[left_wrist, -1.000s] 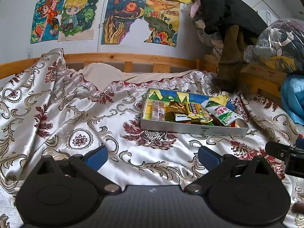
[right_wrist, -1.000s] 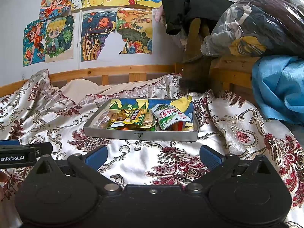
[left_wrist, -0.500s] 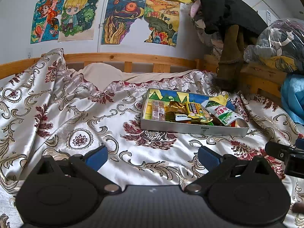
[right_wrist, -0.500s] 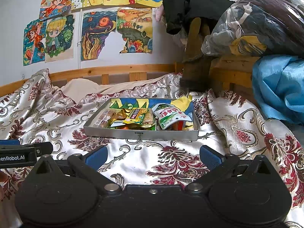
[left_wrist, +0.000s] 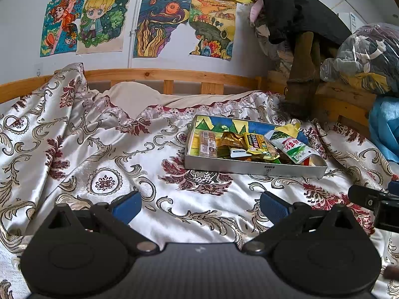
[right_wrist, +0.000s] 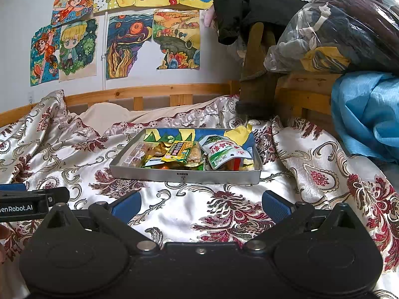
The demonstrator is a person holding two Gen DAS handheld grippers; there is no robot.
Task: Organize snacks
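Snacks sit piled in a metal tray (right_wrist: 184, 175) on the bed's patterned quilt (right_wrist: 224, 204), ahead of both cameras. A white-and-green pouch (right_wrist: 222, 153) leans at the tray's right end, a yellow packet (right_wrist: 178, 152) lies mid-tray, and a wrapped bar (left_wrist: 207, 144) lies at the left end. The left hand-held gripper (left_wrist: 199, 204) has its jaws spread wide and holds nothing, low over the quilt. The right hand-held gripper (right_wrist: 200, 201) is likewise wide apart and empty, beside it.
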